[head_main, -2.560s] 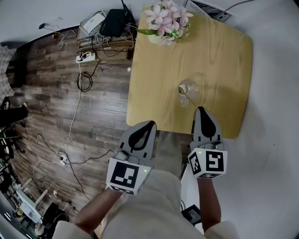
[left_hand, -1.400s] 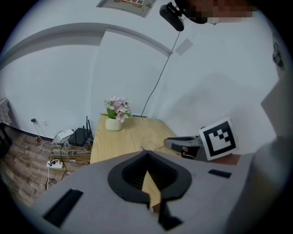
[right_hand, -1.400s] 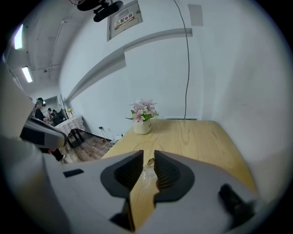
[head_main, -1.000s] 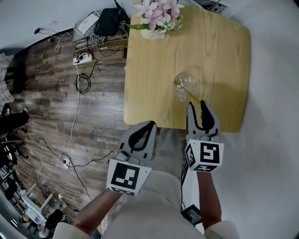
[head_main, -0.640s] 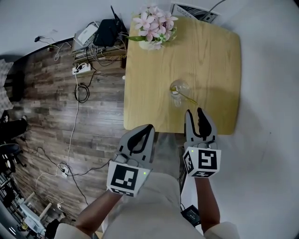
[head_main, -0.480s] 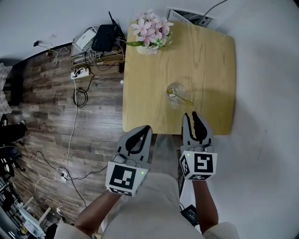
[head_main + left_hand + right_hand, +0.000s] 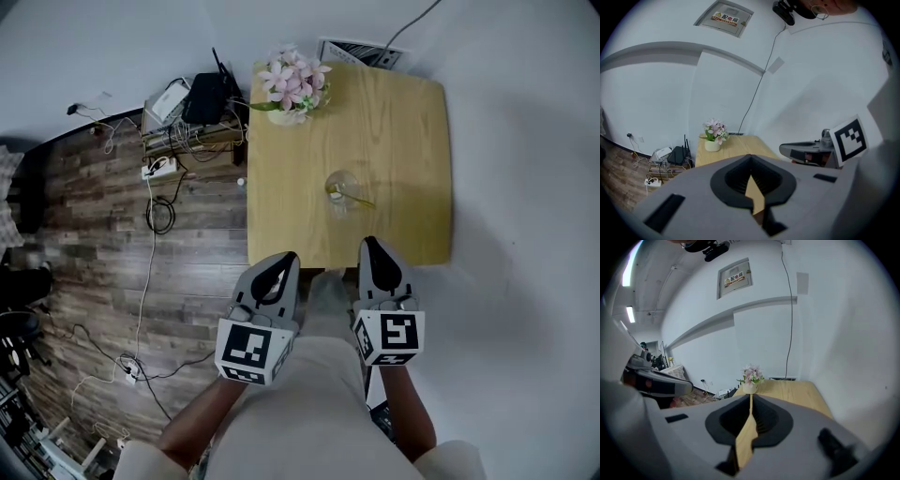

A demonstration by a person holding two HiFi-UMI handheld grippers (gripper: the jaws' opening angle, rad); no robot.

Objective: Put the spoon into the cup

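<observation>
Head view: spoon (image 7: 355, 197) in glass cup (image 7: 339, 186); task looks done; left gripper (image 7: 285, 257) pressed together, empty; right gripper (image 7: 369, 243) jaws closing, empty.

yellow label (image 7: 734, 280) on grey wall panel (image 7: 736, 292), red characters reading 配电箱, finer print illegible

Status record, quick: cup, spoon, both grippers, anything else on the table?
cup: clear glass, upright on the table
spoon: in the cup, handle leaning out over its rim
left gripper: jaws together, empty, by the table's near edge
right gripper: jaws closing, nothing between them, by the near edge
other: flower pot at the far left corner
</observation>
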